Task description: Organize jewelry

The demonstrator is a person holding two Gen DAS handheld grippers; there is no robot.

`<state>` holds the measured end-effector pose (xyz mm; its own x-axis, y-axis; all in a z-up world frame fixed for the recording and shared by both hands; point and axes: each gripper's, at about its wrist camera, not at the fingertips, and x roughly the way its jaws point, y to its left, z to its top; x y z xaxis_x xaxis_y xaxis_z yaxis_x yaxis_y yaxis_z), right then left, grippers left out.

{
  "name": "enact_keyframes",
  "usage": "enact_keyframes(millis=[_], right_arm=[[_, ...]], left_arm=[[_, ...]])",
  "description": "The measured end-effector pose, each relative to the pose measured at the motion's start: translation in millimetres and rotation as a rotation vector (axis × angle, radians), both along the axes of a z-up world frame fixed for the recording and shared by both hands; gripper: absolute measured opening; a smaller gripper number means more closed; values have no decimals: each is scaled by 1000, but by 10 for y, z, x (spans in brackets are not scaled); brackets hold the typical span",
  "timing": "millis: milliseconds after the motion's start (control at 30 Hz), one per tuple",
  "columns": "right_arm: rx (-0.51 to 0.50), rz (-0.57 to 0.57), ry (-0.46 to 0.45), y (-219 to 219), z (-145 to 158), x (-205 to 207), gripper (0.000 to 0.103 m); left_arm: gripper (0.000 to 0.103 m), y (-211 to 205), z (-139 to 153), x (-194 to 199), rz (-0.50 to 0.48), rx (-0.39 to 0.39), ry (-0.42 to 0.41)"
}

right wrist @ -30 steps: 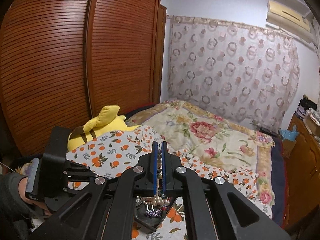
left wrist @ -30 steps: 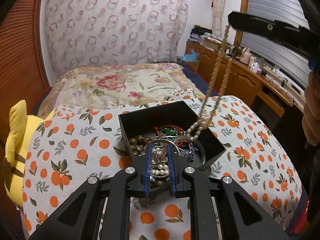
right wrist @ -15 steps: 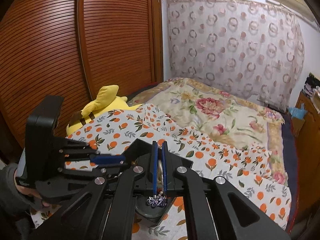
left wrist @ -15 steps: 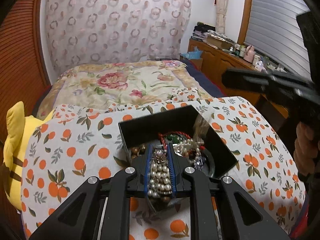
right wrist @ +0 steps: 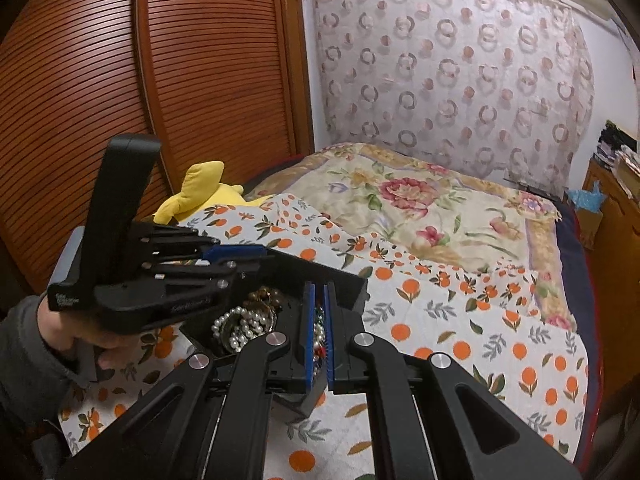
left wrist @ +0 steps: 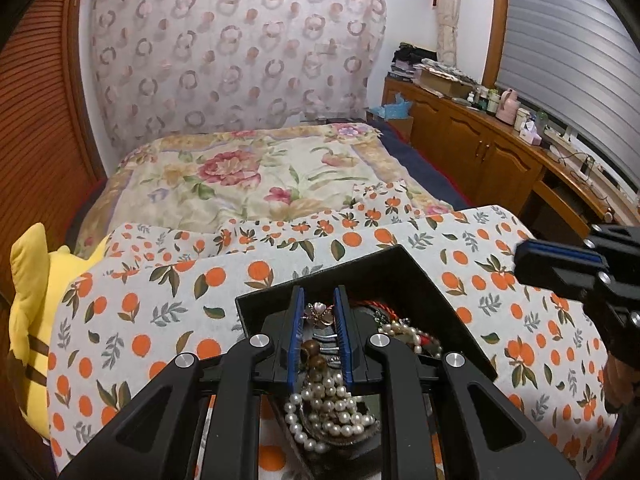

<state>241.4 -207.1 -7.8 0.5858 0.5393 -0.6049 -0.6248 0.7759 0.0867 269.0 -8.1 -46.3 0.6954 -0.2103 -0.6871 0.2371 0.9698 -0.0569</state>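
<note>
Hovering over the black jewelry box [left wrist: 404, 268] on the orange-print cloth [left wrist: 132, 300], my left gripper [left wrist: 318, 300] pinches a small flower brooch [left wrist: 318, 314]. Just below it the white pearl necklace [left wrist: 328, 404] heaps in the box's near corner, no clear long axis. My right gripper [right wrist: 319, 292] is narrowed almost together above the box [right wrist: 320, 272]; whether it pinches beads, I cannot tell.

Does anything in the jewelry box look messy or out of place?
Yes. Inside the black box, pearl strands, brown beads and a red cord lie heaped and tangled together, unsorted. Nothing has spilled onto the orange-print cloth.
</note>
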Motion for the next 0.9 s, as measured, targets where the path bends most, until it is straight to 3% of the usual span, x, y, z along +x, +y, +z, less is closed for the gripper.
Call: enact_keyframes(millis=[133,233,333,400,433,500,600,667,900], right_arm=[[-3,-19,4,-52,-46,-10,6],[0,-37,11,-93,-83,-23,6],[7,-54,16,-138,-128,-38,6],[10,-67,16,-169,-152,-64,7],[10,-75,13,-181,-164,-87,9],[14,-94,10,-202,-185,-137,27],[23,-129,3,-240,-218,-243,44],[22,-157,-6,-262,-236,-316,62],[40,-235,-26,-356,-259,-588,95]], left_arm=[[17,-13,-39,16,11,-1,7],[36,-22,-46,-19,21,6,-3],[38,-7,-57,-86,33,3,-3],[44,9,-62,-139,43,6,-5],[52,20,-61,-190,52,11,-10],[60,41,-51,-282,65,15,-22],[78,75,-31,-455,99,31,-41],[88,95,-13,-594,120,40,-61],[95,182,51,-1024,189,61,-101]])
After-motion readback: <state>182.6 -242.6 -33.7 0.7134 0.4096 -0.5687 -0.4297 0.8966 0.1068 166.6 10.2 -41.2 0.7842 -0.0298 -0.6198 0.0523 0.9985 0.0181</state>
